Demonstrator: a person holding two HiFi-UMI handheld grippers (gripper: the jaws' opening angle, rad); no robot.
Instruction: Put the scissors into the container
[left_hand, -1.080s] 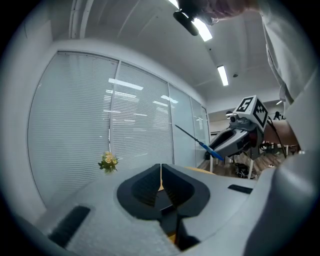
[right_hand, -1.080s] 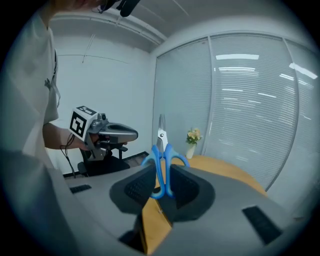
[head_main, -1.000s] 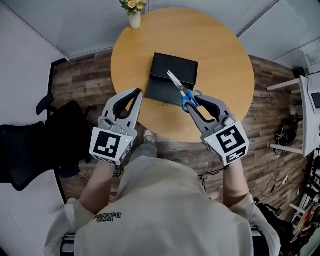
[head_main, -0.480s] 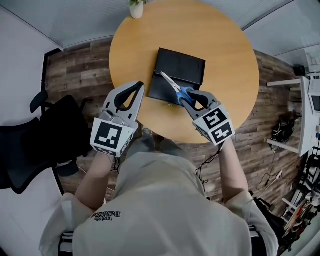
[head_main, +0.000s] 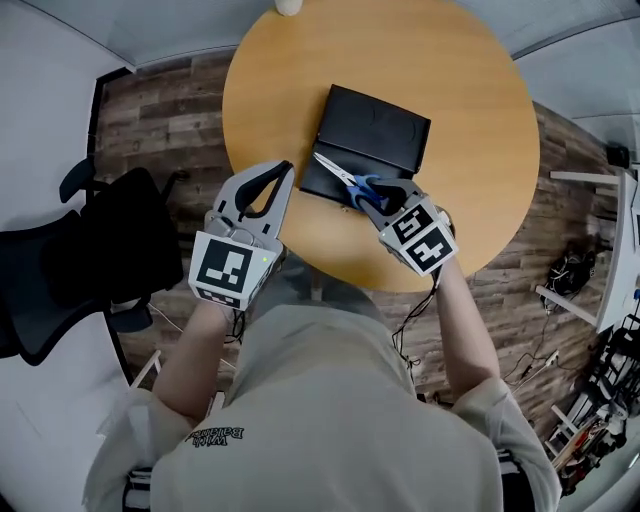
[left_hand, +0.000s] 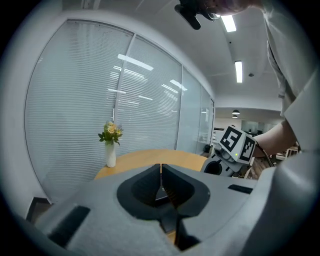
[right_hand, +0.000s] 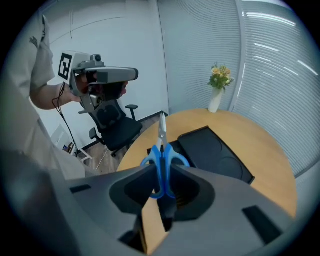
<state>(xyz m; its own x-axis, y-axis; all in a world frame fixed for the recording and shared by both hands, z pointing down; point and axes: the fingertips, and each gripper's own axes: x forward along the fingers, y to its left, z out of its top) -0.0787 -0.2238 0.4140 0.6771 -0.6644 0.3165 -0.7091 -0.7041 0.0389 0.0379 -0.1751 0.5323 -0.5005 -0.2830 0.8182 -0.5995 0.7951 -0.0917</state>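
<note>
In the head view, my right gripper (head_main: 378, 192) has its fingers clamped on the blue handles of the scissors (head_main: 343, 174). I hold them above the near edge of the container (head_main: 380, 128), a black tray on the round desk (head_main: 480, 150). The blades run on from my fingers, up and left, with their tip over the container's near-left corner. My left gripper (head_main: 284, 168) hangs off to the left of that corner, so the right one is nearer. The print on my shirt back is upside down and too small to read surely, and the cubes bear only square markers.

In the left gripper view, the fingers meet at their tips with nothing between them. A vase of flowers (left_hand: 110, 150) stands beyond the container.

In the right gripper view, the scissors point straight out along my fingers, closed, tip away from me. The container lies below and just right of the blades. I judge that a short move right and down would bring them over its floor. No brand shows on the scissors.
</note>
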